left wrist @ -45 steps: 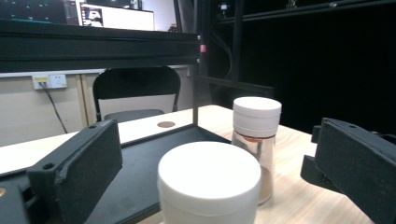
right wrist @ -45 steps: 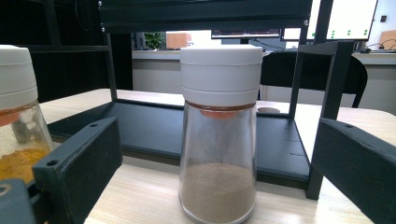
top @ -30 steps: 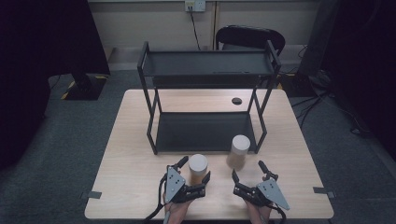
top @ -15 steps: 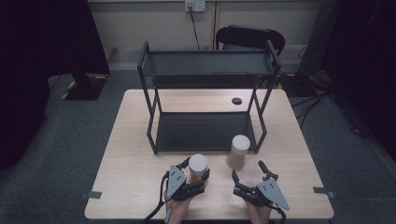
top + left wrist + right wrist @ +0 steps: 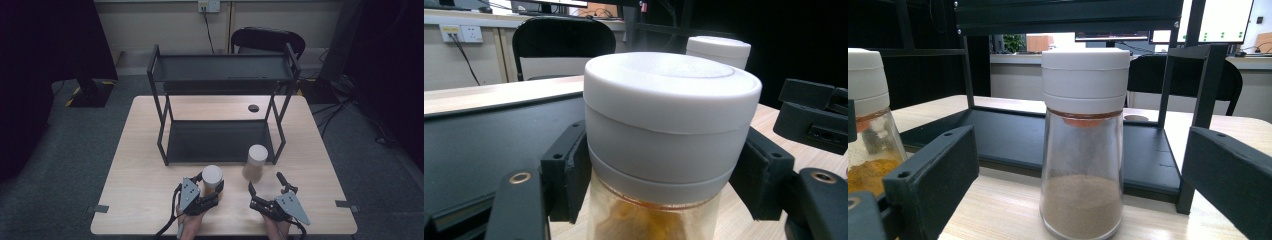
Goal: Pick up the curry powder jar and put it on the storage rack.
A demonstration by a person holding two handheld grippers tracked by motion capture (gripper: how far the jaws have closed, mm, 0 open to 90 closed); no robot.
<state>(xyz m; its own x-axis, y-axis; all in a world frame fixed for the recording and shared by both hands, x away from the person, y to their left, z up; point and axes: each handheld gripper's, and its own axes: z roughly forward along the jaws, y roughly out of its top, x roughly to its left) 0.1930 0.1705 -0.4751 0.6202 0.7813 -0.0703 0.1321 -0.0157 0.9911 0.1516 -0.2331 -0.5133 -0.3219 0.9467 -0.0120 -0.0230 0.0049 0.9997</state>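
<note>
Your left gripper (image 5: pixel 209 186) has just closed on the left jar (image 5: pixel 211 178), lower centre, gripping its white cap. Jerk and it may slip. Right gripper (image 5: pixel 265 186) open; right jar (image 5: pixel 256 162) ahead, easily knocked.

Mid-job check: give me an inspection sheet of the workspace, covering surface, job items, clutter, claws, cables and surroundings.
Surface: light wooden table, with a black two-tier rack standing on it.
Job's things: left jar, white cap, yellow powder inside; right jar, white cap, brown powder inside, upright on the table just in front of the rack.
Clutter: small dark round spot on the table behind the rack; what it is cannot be told.
Claws: left claw has just been closing, pads now pressed on the left jar's cap; right claw open, short of the right jar.
Cables: one trails from each claw; a black cord hangs from the wall socket.
Surroundings: black chair behind the table, grey carpet.
</note>
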